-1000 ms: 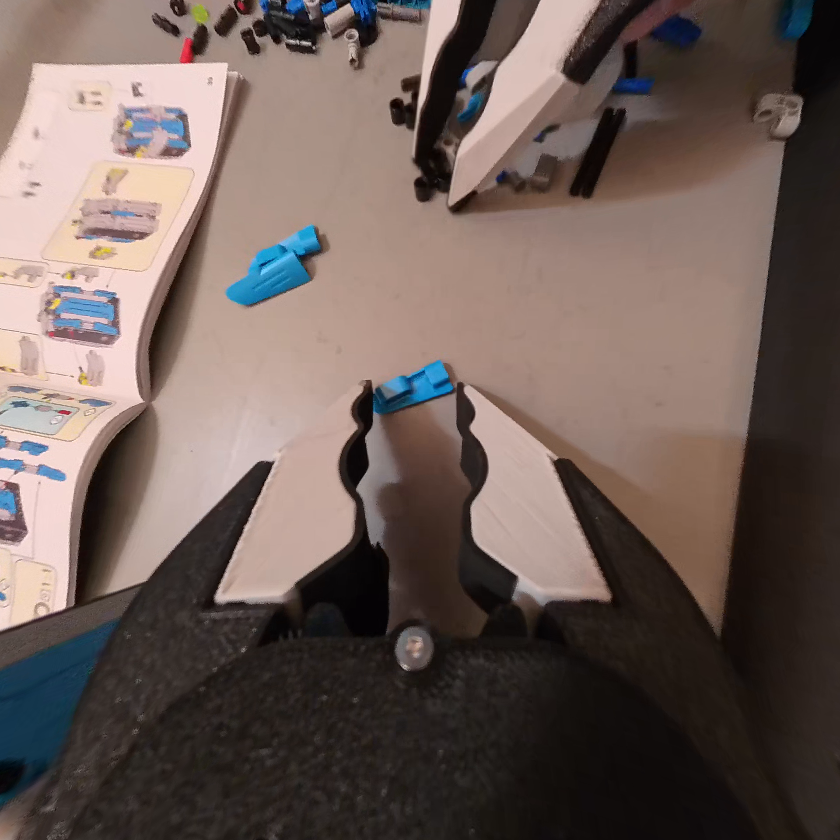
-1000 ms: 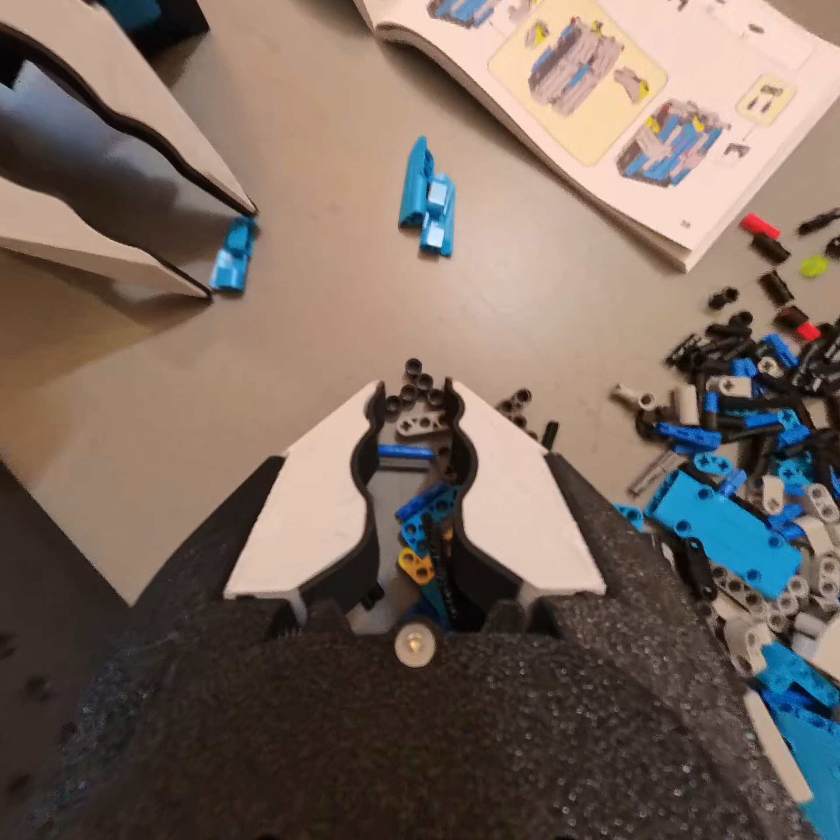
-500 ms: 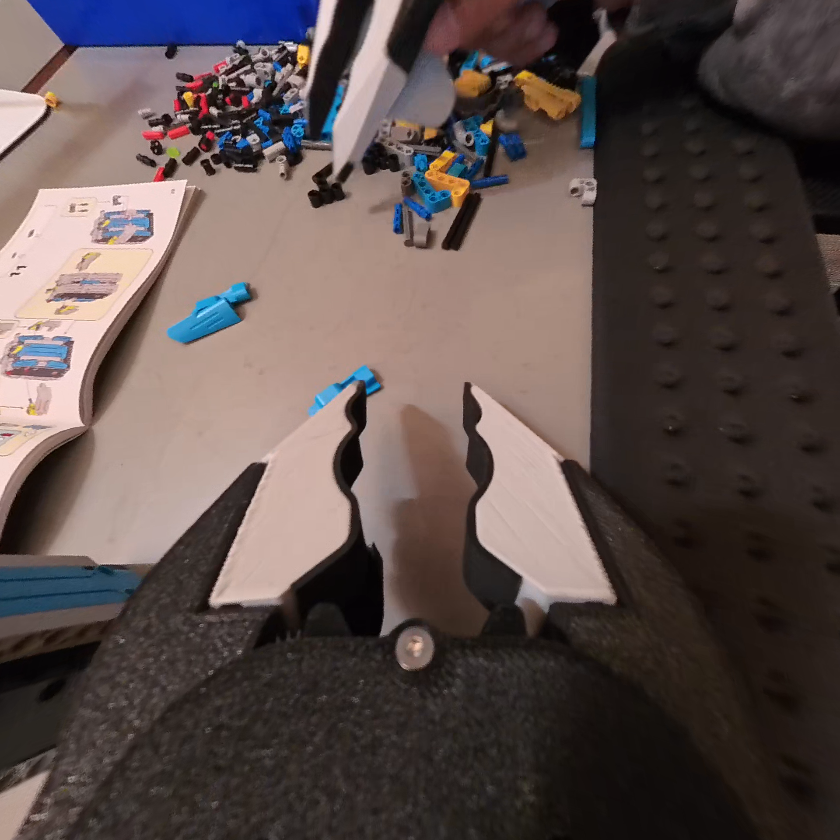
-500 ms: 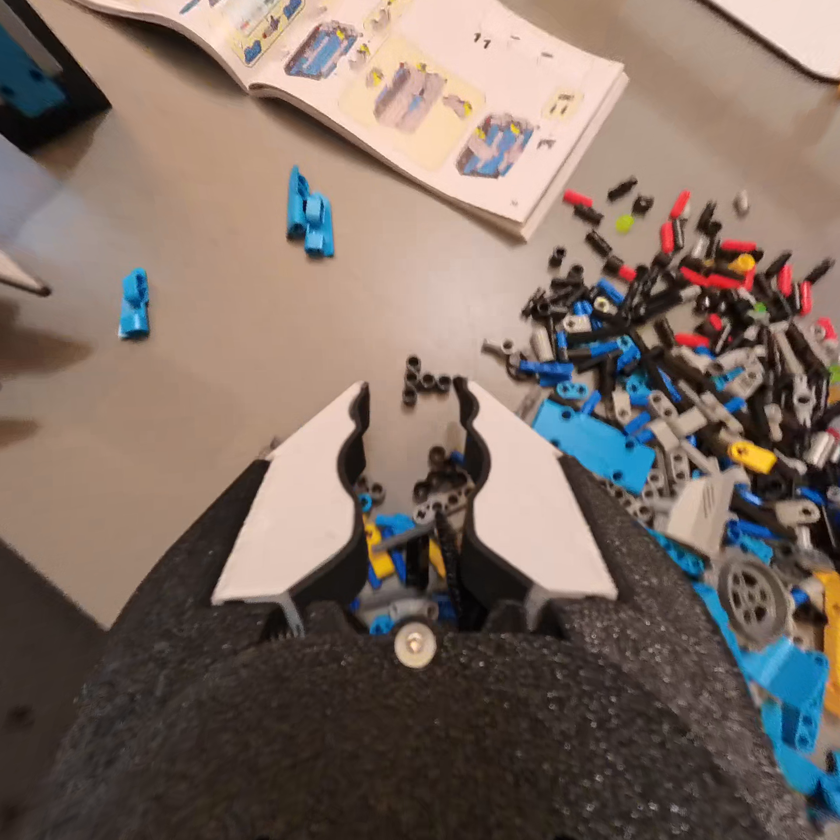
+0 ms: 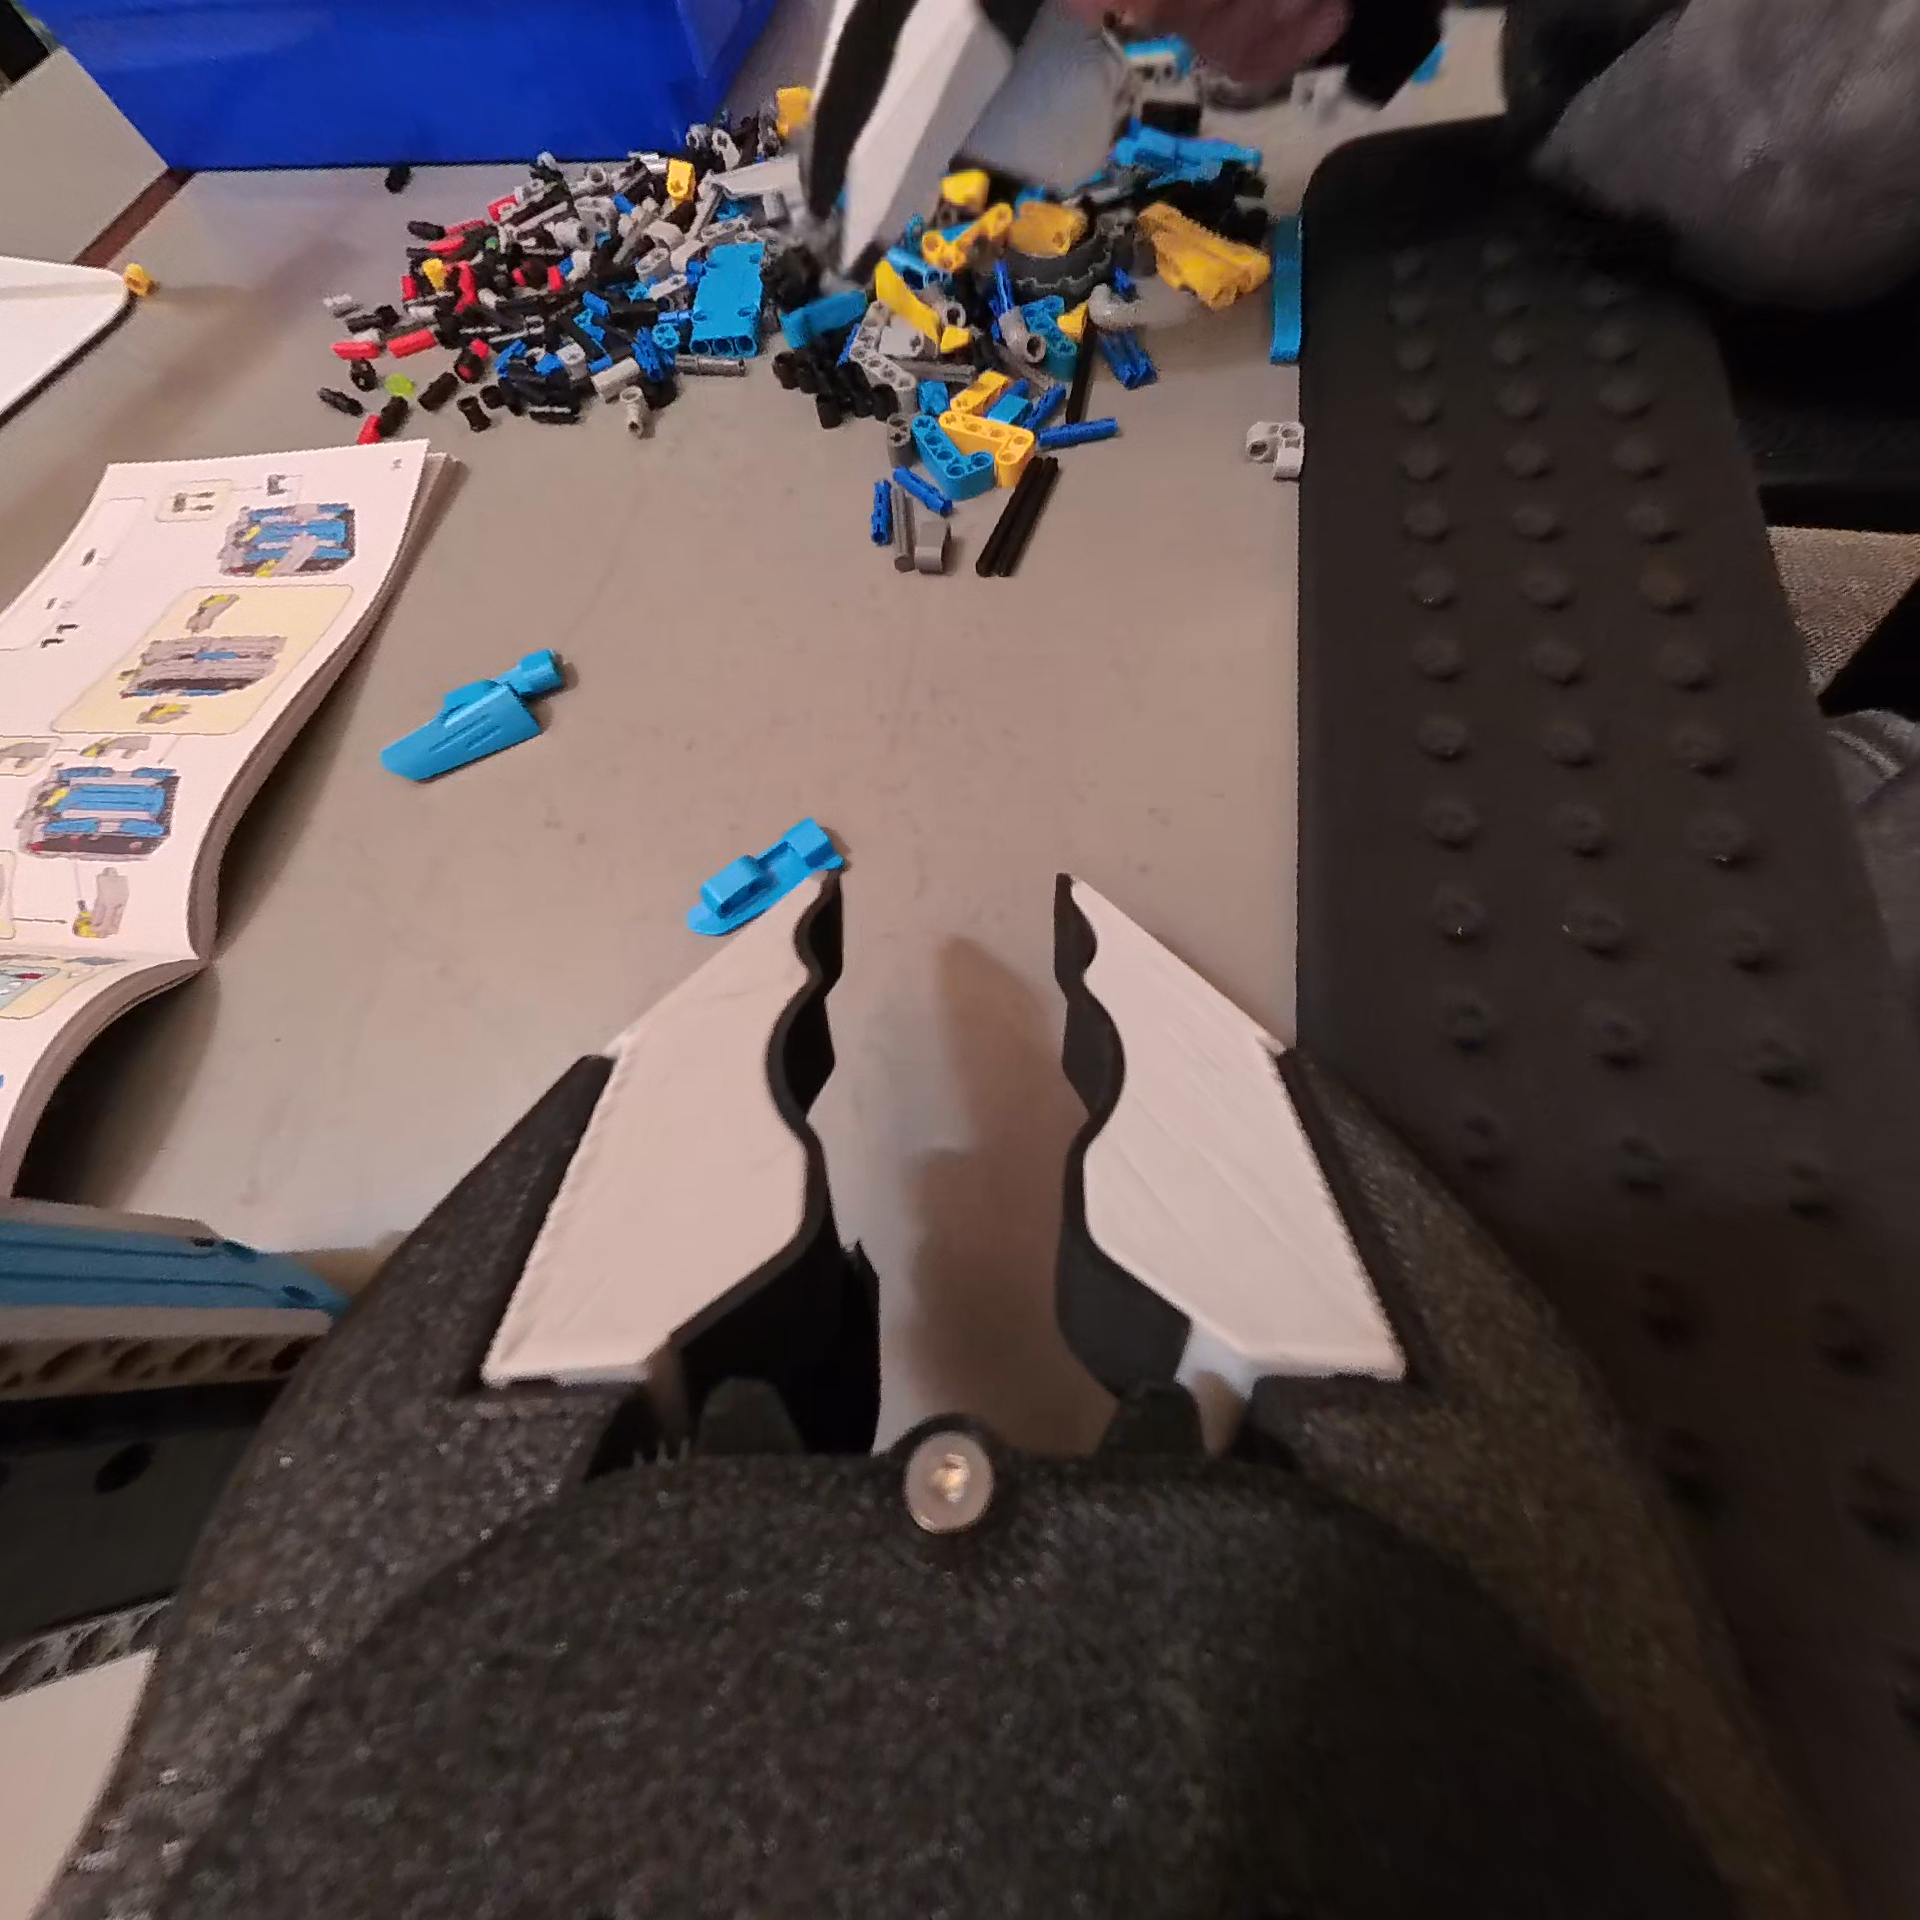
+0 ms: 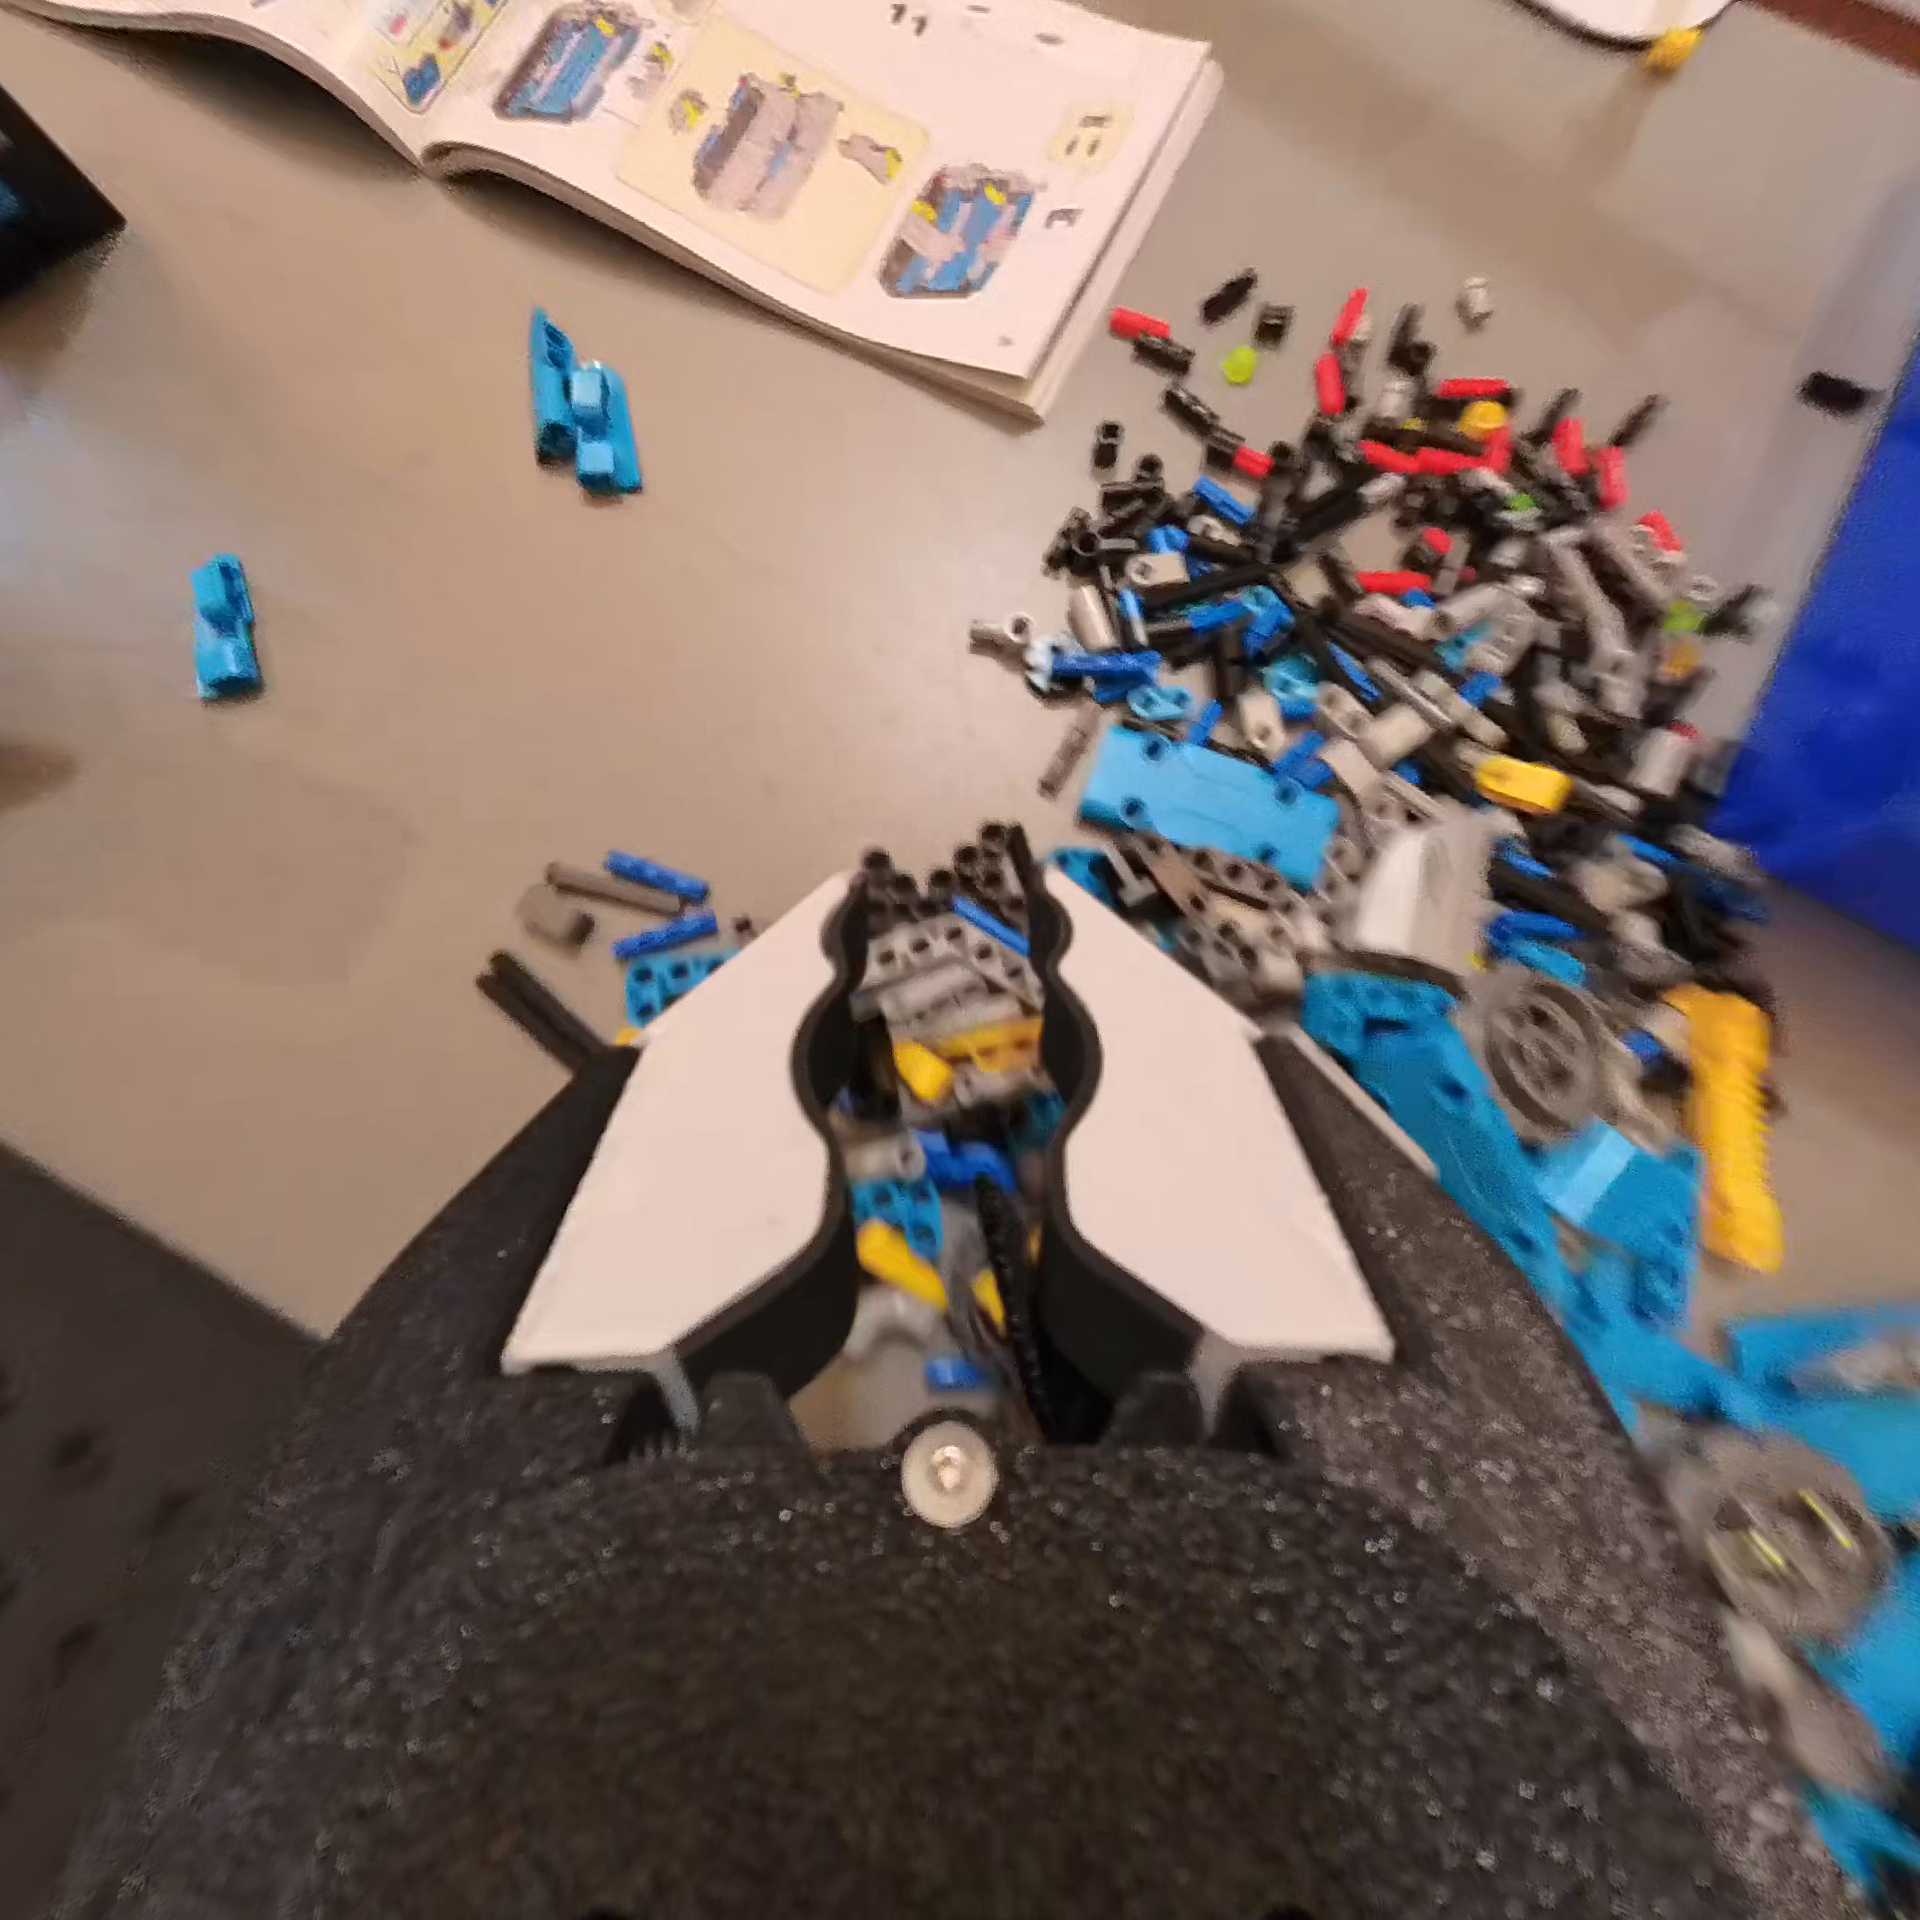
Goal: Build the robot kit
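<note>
The left tool (image 5: 948,883) hangs over the grey worktop (image 5: 727,644) with its fingers apart and empty; a small blue plastic piece (image 5: 764,876) lies just beside its left fingertip. The right tool (image 6: 951,878) hovers, fingers parted and gripping nothing, over the heap of mixed plastic building pieces (image 6: 1382,686). An open instruction booklet (image 6: 790,156) lies beyond.

Left gripper (image 5: 948,891), fingers apart, beside a small blue piece (image 5: 764,875); right gripper (image 6: 948,883) spread over the brick pile (image 6: 1382,727).
</note>
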Tool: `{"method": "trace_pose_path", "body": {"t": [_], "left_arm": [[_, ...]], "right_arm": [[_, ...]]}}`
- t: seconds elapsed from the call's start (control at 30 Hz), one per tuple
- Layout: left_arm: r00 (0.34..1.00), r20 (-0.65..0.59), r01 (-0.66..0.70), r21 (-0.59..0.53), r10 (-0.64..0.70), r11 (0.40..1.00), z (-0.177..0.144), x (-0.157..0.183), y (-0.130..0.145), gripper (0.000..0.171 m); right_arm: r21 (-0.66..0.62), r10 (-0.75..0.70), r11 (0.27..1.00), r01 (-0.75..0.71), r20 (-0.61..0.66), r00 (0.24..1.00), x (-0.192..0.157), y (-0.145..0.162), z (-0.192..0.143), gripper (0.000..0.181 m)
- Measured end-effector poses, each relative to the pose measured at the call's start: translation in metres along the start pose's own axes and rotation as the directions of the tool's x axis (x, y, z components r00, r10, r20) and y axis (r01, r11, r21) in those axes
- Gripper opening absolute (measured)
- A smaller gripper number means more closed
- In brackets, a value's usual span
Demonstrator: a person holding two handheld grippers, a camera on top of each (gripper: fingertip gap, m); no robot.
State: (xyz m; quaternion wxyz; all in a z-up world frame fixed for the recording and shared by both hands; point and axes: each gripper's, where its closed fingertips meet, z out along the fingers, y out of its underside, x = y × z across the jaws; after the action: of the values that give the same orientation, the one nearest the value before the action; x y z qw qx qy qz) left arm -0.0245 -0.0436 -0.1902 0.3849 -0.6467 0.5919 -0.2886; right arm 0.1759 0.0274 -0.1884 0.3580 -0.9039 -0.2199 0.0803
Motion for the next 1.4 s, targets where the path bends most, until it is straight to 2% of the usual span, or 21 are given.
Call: {"method": "trace_pose_path", "body": {"t": [0.1,0.17,0.23,0.3,0.33,0.4,0.53,0.63,0.8,0.9,0.97,1.07,1.23,1.3,1.4], "left_arm": [[1.0,0.023,-0.013,0.032,0.012,0.999,-0.007,-0.005,-0.002,0.04],[0.999,0.043,-0.018,0.055,0.016,0.998,-0.011,-0.01,-0.004,0.041],[0.998,0.063,-0.011,0.069,0.006,0.998,-0.012,-0.016,-0.007,0.041],[0.998,0.059,0.013,0.085,-0.018,0.996,-0.011,-0.017,-0.009,0.04],[0.998,0.047,0.028,0.083,-0.032,0.996,-0.01,-0.017,-0.008,0.04],[0.998,0.043,0.039,0.073,-0.042,0.997,-0.007,-0.019,-0.007,0.04],[0.997,0.074,0.026,0.073,-0.032,0.997,-0.008,-0.023,-0.008,0.04],[0.996,0.091,0.008,0.07,-0.014,0.998,-0.01,-0.025,-0.007,0.04],[0.996,0.092,-0.009,0.055,0.004,0.998,-0.008,-0.023,-0.005,0.039],[0.996,0.091,-0.019,0.052,0.014,0.998,-0.008,-0.022,-0.004,0.038],[0.995,0.093,-0.025,0.052,0.02,0.998,-0.009,-0.022,-0.004,0.036],[0.995,0.094,-0.032,0.046,0.028,0.998,-0.009,-0.021,-0.003,0.036],[0.993,0.102,-0.06,0.04,0.056,0.997,-0.009,-0.018,-0.002,0.036],[0.992,0.104,-0.069,0.036,0.065,0.997,-0.008,-0.017,-0.002,0.036],[0.992,0.105,-0.074,0.036,0.069,0.997,-0.009,-0.017,-0.002,0.036]], "right_arm": [[0.003,-0.007,1.0,0.008,-0.181,0.983,0.044,0.026,-0.062,0.036],[0.024,0.087,0.996,-0.083,-0.298,0.951,0.084,0.064,-0.11,0.035],[0.071,0.219,0.975,-0.209,-0.418,0.881,0.127,0.112,-0.151,0.033],[0.099,0.32,0.945,-0.312,-0.486,0.814,0.157,0.154,-0.173,0.033],[0.128,0.37,0.927,-0.352,-0.461,0.807,0.16,0.164,-0.174,0.033],[0.142,0.417,0.909,-0.392,-0.331,0.847,0.144,0.163,-0.162,0.033],[-0.023,0.235,0.969,-0.246,-0.219,0.947,0.101,0.16,-0.14,0.029],[-0.079,0.208,0.974,-0.214,-0.081,0.975,0.068,0.155,-0.132,0.026],[-0.076,0.085,0.995,-0.071,0.204,0.975,-0.012,0.116,-0.11,0.026],[-0.123,-0.026,0.991,0.06,0.266,0.964,-0.048,0.106,-0.09,0.026],[-0.096,-0.081,0.989,0.115,0.308,0.948,-0.069,0.092,-0.075,0.022],[-0.141,-0.129,0.973,0.183,0.326,0.936,-0.083,0.092,-0.055,0.021],[-0.125,-0.183,0.964,0.234,0.324,0.928,-0.089,0.087,-0.044,0.022],[-0.132,-0.196,0.963,0.235,0.26,0.946,-0.075,0.086,-0.044,0.021],[-0.163,-0.216,0.96,0.226,0.08,0.973,-0.033,0.089,-0.049,0.017]]}}
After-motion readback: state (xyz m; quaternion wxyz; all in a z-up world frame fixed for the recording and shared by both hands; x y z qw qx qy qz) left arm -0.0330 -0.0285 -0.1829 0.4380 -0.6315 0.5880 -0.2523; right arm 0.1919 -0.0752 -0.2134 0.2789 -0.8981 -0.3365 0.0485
